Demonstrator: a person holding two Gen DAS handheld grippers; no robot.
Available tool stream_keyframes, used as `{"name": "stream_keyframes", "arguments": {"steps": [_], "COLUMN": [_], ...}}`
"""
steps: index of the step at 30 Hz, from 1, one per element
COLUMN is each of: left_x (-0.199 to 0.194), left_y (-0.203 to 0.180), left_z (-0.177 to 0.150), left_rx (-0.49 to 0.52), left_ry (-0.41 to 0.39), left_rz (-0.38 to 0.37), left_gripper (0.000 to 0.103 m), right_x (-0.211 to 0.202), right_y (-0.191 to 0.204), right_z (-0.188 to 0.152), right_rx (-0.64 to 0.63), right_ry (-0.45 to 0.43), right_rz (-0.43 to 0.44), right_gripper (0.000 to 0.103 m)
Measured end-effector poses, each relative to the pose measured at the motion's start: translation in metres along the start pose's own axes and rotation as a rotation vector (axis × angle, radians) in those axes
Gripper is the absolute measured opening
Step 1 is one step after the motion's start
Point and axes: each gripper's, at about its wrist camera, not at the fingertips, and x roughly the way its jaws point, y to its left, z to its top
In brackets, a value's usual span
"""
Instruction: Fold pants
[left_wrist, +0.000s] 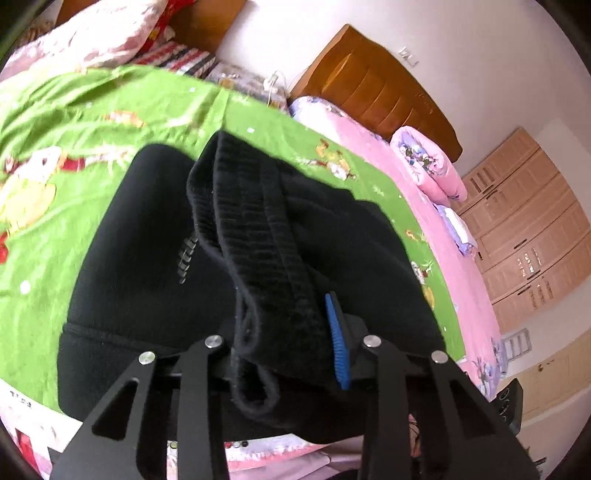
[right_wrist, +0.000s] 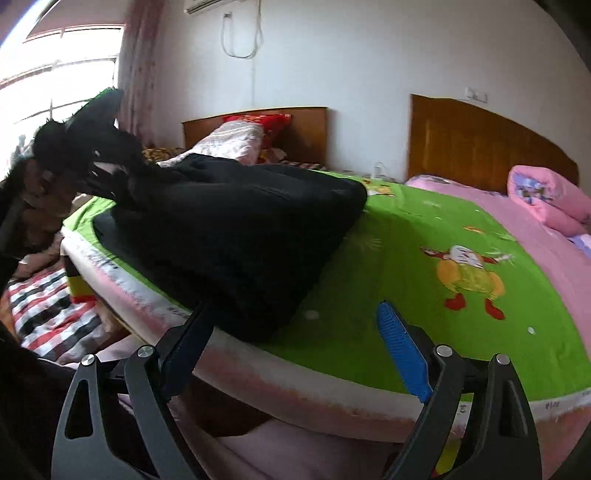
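Pants, black and thick, are lying on the green cartoon sheet near the bed's front edge, partly folded, with the ribbed waistband lifted off the pile. The left claw is gripping that waistband: the cloth is bunched against its blue pad and fills the narrow gap, so the hold looks firm. From the right wrist view the garment is sitting as a dark mound by the bed's corner, one end raised toward the window.

The right claw is hanging wide with nothing in it, its fingers spread at the mound's near corner, the left one at the cloth and the blue one over bare sheet. To do this step well, it is probably best to pinch all layers at that corner before lifting, keeping both ends level so the fabric is carried over evenly. Thick fleece is likely to slip or sag, so a deep bite is advisable.
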Motion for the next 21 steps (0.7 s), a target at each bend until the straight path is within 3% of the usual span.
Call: {"name": "stream_keyframes", "arguments": {"steps": [8, 11, 13, 16, 19, 20, 21], "left_x": [-0.018, -0.051, -0.072, -0.076, -0.040, -0.025, -0.022], "left_y": [-0.010, -0.027, -0.028, 0.010, 0.066, 0.085, 0.099], "left_z": [0.006, 0.018, 0.023, 0.021, 0.003, -0.006, -0.011], "left_rx": [-0.017, 0.021, 0.056, -0.015, -0.124, -0.173, -0.202], "left_ry": [-0.043, -0.097, -0.152, -0.153, -0.083, -0.055, -0.076], "left_rz": [-0.073, -0.162, -0.140, -0.115, -0.048, -0.068, -0.131], "left_gripper": [0.030, 0.029, 0.029, 0.029, 0.029, 0.029, 0.029], "right_x": [0.033, 0.036, 0.034, 0.036, 0.042, 0.043, 0.043], "right_y": [0.013, 0.021, 0.023, 0.033, 0.033, 0.029, 0.027], "right_z": [0.008, 0.014, 0.015, 0.016, 0.013, 0.014, 0.015], "right_rx": [-0.020, -0.097, -0.117, -0.160, -0.166, -0.144, -0.134], "right_ry": [0.036, 0.046, 0.040, 0.040, 0.056, 0.061, 0.069], "right_rz": [-0.115, -0.232, -0.259, -0.274, -0.254, -0.237, -0.229], "right_gripper": [0.086, 0.086, 0.086, 0.086, 0.086, 0.086, 0.086]}}
